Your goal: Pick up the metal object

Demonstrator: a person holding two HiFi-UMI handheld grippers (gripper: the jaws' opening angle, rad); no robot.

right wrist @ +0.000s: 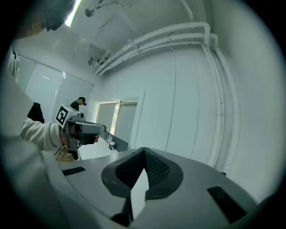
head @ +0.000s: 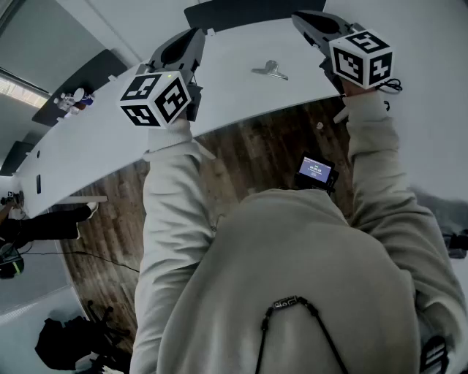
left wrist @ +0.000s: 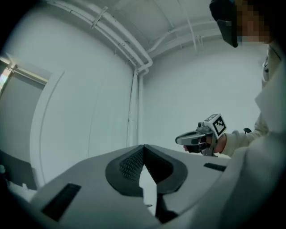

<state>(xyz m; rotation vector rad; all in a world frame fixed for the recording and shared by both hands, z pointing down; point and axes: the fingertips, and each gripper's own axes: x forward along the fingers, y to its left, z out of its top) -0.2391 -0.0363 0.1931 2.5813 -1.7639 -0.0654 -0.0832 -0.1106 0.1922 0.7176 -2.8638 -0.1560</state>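
Note:
The metal object (head: 270, 70), a small silvery clip, lies on the white table (head: 110, 139) between my two grippers in the head view. My left gripper (head: 199, 33) is raised to the clip's left and is shut with nothing in it. My right gripper (head: 297, 17) is raised to its right, also shut and empty. In the left gripper view the closed jaws (left wrist: 144, 148) point at a white wall, and the right gripper (left wrist: 178, 140) shows beyond them. The right gripper view shows shut jaws (right wrist: 143, 150) and the left gripper (right wrist: 103, 129). Neither gripper view shows the clip.
Small bottles (head: 73, 98) stand at the table's far left end. A dark chair back (head: 248, 11) sits behind the table. A small lit screen (head: 316, 172) hangs at my chest above the wooden floor (head: 248, 157). Another person (head: 44, 226) and a black bag (head: 73, 343) are at the left.

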